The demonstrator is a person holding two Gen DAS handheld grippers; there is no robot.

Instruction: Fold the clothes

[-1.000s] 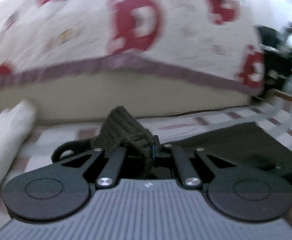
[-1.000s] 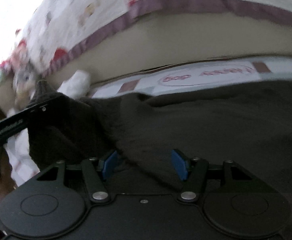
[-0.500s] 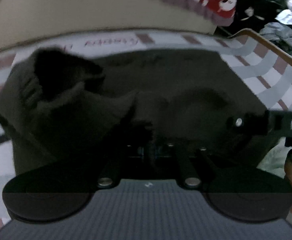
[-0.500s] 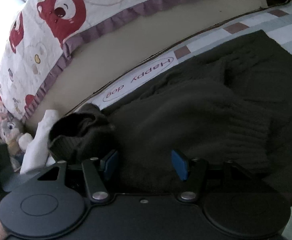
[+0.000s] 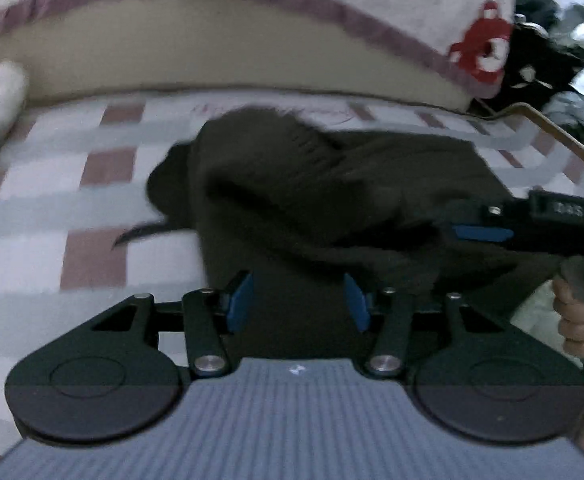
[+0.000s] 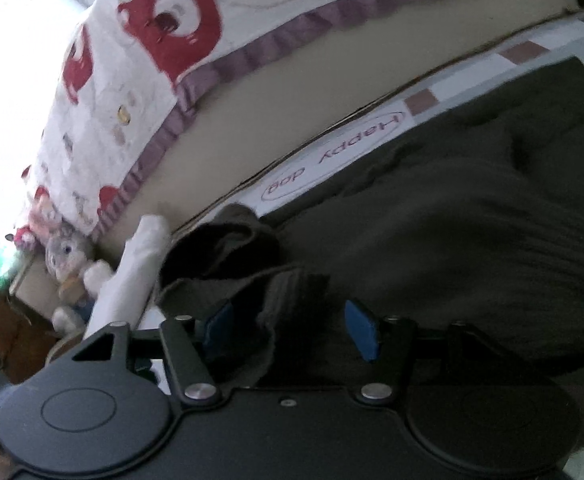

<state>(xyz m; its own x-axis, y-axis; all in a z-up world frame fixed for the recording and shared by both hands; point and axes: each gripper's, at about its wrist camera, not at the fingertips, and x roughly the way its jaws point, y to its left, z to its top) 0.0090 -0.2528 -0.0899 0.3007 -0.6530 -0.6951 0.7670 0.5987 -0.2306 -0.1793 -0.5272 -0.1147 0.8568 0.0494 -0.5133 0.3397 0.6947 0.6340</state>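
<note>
The dark knit sweater lies bunched on the checked mat, just in front of the mattress edge. My left gripper hovers at the sweater's near edge; its jaws are opening, with fabric beneath them but no pad pressing it. My right gripper sits at the sweater's right side, jaws opening wide, a ribbed fold lying loose between them. The sweater's long axis runs along the mattress edge. I judge the right gripper nearer the ribbed fold.
</note>
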